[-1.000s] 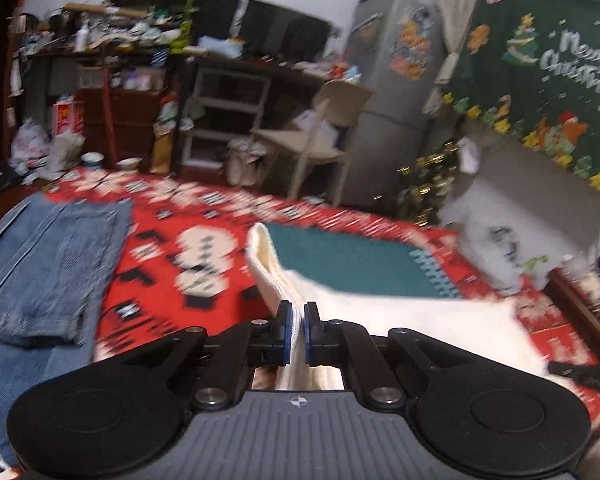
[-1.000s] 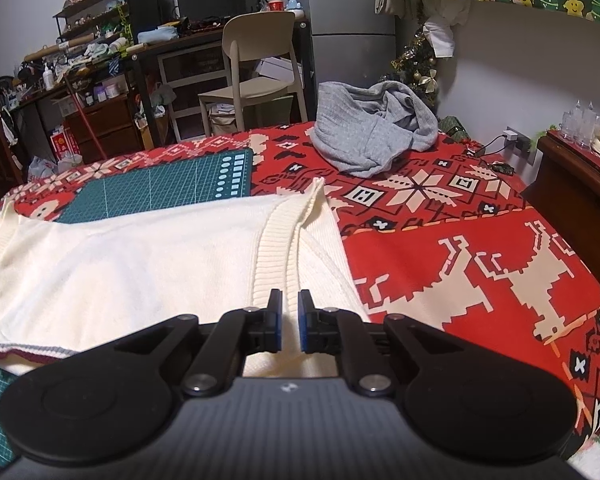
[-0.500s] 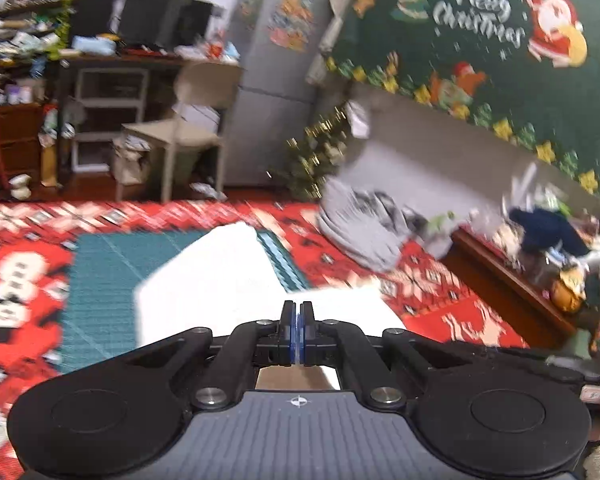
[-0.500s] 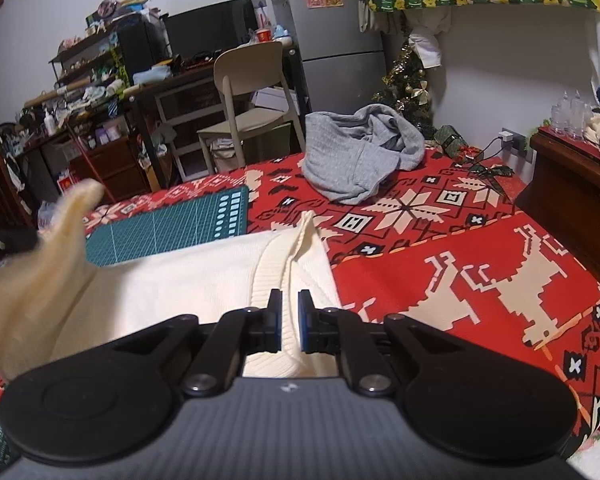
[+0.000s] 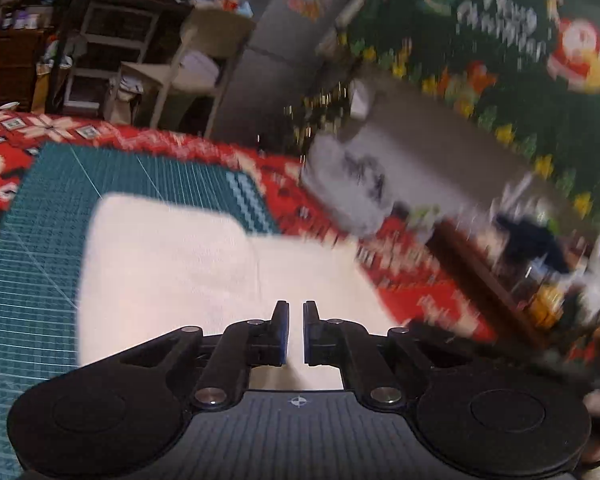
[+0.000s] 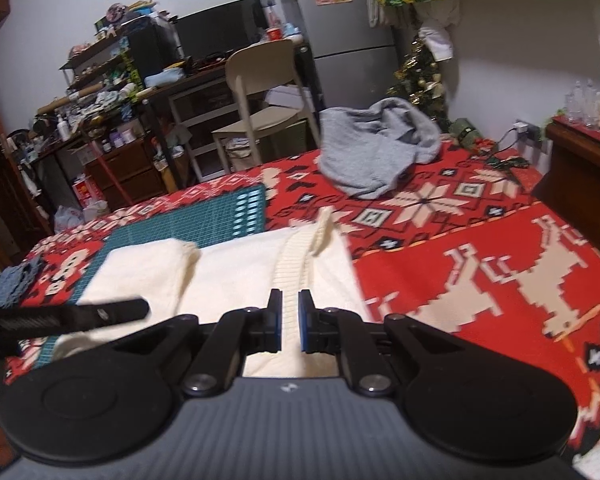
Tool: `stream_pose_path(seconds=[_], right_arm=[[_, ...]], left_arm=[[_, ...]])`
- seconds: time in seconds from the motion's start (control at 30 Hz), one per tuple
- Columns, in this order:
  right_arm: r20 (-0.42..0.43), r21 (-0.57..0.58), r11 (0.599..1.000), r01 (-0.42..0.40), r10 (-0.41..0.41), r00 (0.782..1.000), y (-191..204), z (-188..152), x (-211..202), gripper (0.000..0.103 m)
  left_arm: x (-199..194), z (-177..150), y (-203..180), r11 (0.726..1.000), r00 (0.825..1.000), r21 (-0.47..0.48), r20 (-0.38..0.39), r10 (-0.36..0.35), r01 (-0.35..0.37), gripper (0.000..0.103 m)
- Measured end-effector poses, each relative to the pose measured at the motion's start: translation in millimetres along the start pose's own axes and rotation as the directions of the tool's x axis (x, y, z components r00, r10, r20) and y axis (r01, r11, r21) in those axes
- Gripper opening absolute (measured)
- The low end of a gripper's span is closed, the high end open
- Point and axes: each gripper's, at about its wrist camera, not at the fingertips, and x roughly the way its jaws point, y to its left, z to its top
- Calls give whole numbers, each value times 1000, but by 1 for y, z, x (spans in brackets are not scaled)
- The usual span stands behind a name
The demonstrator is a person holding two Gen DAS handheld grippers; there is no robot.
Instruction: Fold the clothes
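Both your left gripper [image 5: 295, 332] and right gripper [image 6: 289, 320] have jaws slightly spread, empty over the cream sweater [image 6: 236, 276] on the bed [image 6: 480, 264]; its folded-over flap [image 6: 148, 268] may spring back if snagged.

The sweater [image 6: 260, 268] lies on the cutting mat [image 6: 204, 220] and the blanket [image 6: 460, 264], one side folded over itself. A hoodie [image 6: 376, 148] lies behind it; jeans [image 6: 12, 284] lie far left. A chair [image 6: 264, 96] stands beyond.

The red blanket [image 6: 480, 276] right of the cream sweater [image 6: 236, 272] lies bare and open. The grey garment [image 6: 376, 148] blocks behind, a wooden cabinet [image 6: 580, 160] far right.
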Motion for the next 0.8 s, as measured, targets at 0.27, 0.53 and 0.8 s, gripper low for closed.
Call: stream_pose_path(seconds=[0.27,0.53,0.8], right_arm=[[-62,-15,990,-140,139,988,45,-10,10,9],[-169,-37,983,-178,169,971,76,-27,25,25],[-206,-95,982,-166,143,968,80,-37,22,4]], left_arm=[[-48,10,39,997,997,-29,19,76,-75,5],[-47,-30,53,997,995,1,-64,72,-72,5],[-37,-40,45,983,987,144,-96,132,-118,6]])
